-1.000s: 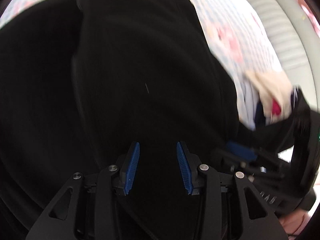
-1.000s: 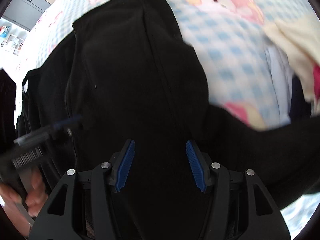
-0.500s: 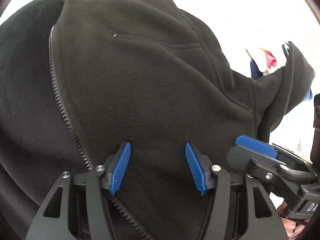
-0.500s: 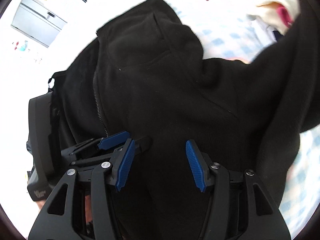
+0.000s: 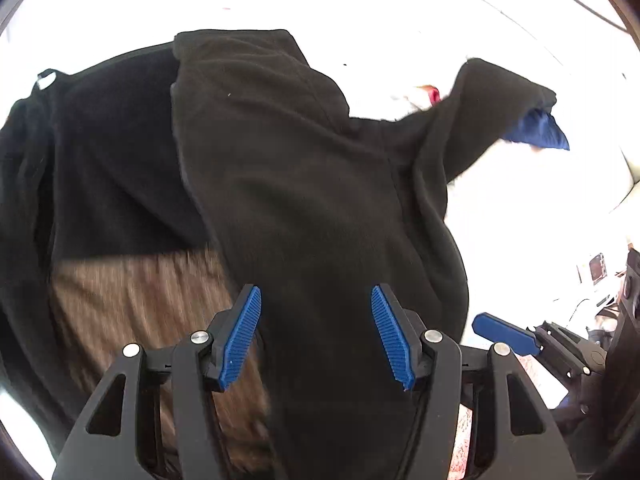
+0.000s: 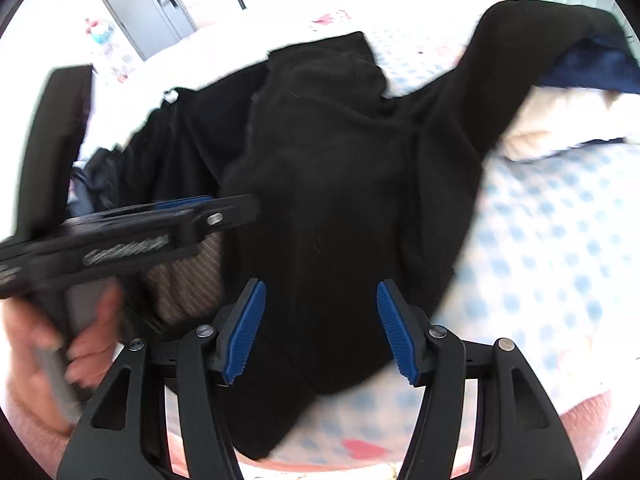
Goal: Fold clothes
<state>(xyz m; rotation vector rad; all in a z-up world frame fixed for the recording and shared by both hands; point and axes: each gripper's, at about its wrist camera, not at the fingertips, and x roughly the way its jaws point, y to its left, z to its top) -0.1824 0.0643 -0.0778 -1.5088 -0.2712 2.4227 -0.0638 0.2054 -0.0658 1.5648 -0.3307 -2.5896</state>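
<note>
A black fleece jacket [image 5: 300, 180] [image 6: 340, 180] lies spread on the bed, one sleeve [image 5: 500, 96] [image 6: 540, 32] stretched toward the upper right. A brown striped fabric [image 5: 140, 300] [image 6: 188, 280] shows at its lower left. My left gripper [image 5: 315, 290] hovers open over the jacket's lower part, with cloth lying between the blue pads but not pinched. My right gripper [image 6: 320, 284] is open too, above the jacket's lower edge. The left gripper [image 6: 224, 216] also appears at the left of the right wrist view, held by a hand [image 6: 88, 344]. The right gripper's finger [image 5: 504, 334] shows at lower right in the left wrist view.
The bed has a blue-and-white checked sheet [image 6: 560, 240]. A dark blue garment [image 6: 592, 68] [image 5: 540, 132] and a cream one [image 6: 560, 120] lie under the sleeve end. A grey cabinet [image 6: 140, 4] stands beyond the bed.
Both grippers have pulled back from the jacket, so more of it and the bed shows. The brown striped fabric has come into view, and the sleeve now stretches right.
</note>
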